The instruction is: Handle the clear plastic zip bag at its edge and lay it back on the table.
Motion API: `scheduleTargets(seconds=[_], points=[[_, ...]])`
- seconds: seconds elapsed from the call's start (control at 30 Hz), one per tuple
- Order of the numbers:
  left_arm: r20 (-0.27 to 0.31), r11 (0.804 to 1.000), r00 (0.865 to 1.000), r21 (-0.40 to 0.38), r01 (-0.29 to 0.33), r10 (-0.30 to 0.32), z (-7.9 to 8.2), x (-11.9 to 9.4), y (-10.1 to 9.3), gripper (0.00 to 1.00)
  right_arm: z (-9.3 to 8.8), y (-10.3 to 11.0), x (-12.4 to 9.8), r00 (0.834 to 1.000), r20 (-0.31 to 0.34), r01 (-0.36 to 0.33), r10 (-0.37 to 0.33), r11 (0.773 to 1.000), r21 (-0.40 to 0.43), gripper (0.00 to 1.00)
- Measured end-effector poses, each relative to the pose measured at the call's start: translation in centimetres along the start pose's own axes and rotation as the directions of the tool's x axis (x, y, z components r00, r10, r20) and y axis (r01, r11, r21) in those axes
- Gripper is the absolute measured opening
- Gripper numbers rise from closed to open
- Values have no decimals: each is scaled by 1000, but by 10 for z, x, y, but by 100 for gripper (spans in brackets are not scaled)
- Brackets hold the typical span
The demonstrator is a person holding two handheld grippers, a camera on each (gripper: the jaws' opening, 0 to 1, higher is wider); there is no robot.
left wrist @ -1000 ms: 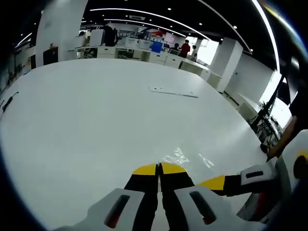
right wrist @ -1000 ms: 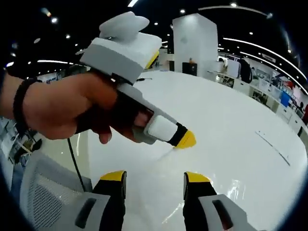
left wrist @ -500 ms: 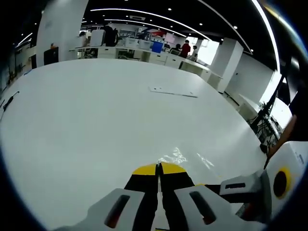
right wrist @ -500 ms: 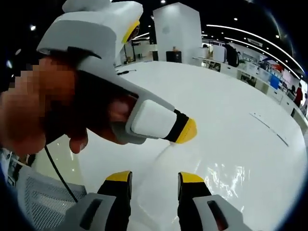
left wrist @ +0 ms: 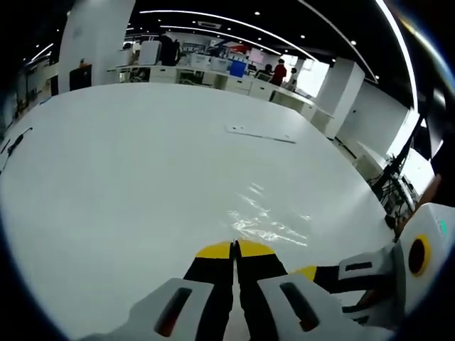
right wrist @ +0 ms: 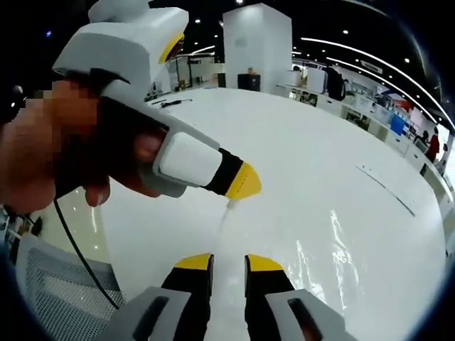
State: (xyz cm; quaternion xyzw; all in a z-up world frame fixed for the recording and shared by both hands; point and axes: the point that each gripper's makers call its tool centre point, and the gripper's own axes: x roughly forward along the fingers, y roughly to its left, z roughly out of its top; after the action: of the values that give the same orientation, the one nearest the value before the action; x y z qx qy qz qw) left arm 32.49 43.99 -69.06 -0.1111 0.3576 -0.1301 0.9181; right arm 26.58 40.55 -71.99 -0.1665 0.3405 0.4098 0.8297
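Bag (right wrist: 298, 234), clear plastic, lies glinting across the white table (left wrist: 128, 163), its near edge pinched at 6 o'clock in the left gripper (left wrist: 234, 248), jaws fully closed; the right gripper (right wrist: 228, 261), jaws narrowly parted with the edge between them, has apparently not clamped. Slippery film may slide from the pinch or crumple if lifted unevenly. Beyond the glossy table at 12 o'clock stand desks (left wrist: 213, 74) and white pillars (right wrist: 256, 46) beneath dark ceiling lights.

Left gripper (left wrist: 234, 249) jaws pressed together, yellow tips touching. Right gripper (right wrist: 228, 263) jaws narrowly parted, near left's tip. Person's hand (right wrist: 64, 163) wrapped around left gripper's handle, fingers curled underneath.
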Motion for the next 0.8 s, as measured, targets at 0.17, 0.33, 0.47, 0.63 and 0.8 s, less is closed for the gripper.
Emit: scheduleTargets(seconds=[0.17,0.33,0.47,0.63,0.8], points=[[-6,1000,1000,-16,-2,2,-4,0,-1,0,0,-12,-7,999,16,42,-41,997,-59,10],[-12,999,1000,-41,-3,3,-8,-2,-6,0,-1,-24,-14,995,33,95,-91,985,-141,12],[-14,998,1000,-67,-3,2,-12,-9,-14,0,-3,-30,-12,995,28,104,-101,975,-195,13],[-12,996,1000,-94,-3,1,-16,-9,-15,0,-5,-30,-10,997,21,79,-76,973,-216,4],[1,993,1000,-120,-7,7,-16,-14,-10,0,-8,-26,-13,999,28,43,-37,963,-267,0]])
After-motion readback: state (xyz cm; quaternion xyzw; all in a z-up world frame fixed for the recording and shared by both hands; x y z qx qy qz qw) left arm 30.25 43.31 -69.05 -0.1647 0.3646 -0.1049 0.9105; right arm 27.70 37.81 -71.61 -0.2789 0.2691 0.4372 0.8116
